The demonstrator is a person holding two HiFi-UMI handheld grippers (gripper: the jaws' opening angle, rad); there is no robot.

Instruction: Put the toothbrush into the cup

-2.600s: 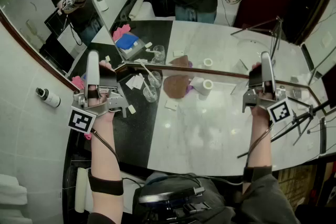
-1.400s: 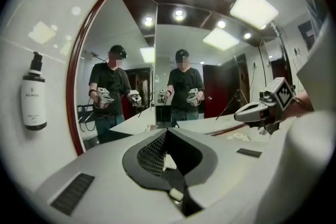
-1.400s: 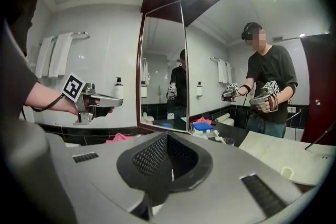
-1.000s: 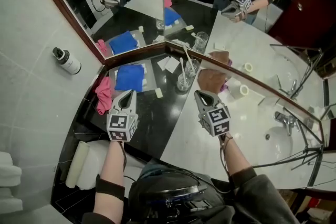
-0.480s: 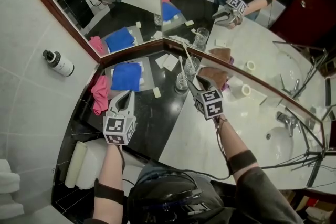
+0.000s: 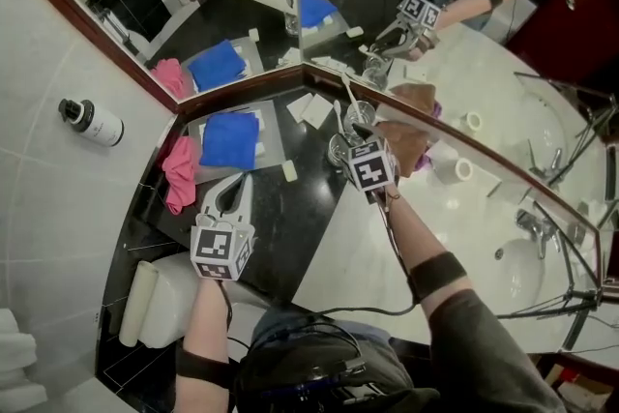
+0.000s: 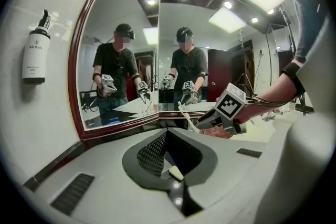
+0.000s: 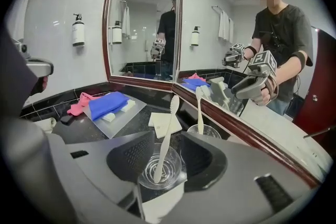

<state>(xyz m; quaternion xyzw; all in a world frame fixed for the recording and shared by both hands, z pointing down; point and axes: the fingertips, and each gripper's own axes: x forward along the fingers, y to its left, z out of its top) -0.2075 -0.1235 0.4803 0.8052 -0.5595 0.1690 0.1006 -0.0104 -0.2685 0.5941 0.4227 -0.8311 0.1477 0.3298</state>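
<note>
A clear glass cup (image 8: 160, 168) stands on the black counter with a white toothbrush (image 8: 167, 131) leaning upright in it. My right gripper (image 8: 167, 140) has just been opening its jaws, and the cup sits between them; the pads do not press on it. In the head view that right gripper (image 6: 348, 142) reaches to the cup (image 6: 338, 150) by the mirror. A second glass (image 8: 206, 131) behind holds another toothbrush (image 8: 199, 107). My left gripper (image 6: 235, 184) hovers over the black counter, shut and empty (image 7: 173, 178).
A blue cloth (image 6: 230, 138) lies on a clear tray, with a pink cloth (image 6: 181, 171) to its left. White packets (image 6: 311, 108) lie by the mirror corner and a brown cloth (image 6: 411, 138) lies right of the cups. The faucet (image 6: 532, 225) is at the far right.
My right gripper moved forward and down to the nearer cup, and its jaws went from shut to open around it. The left gripper hardly shifted.
</note>
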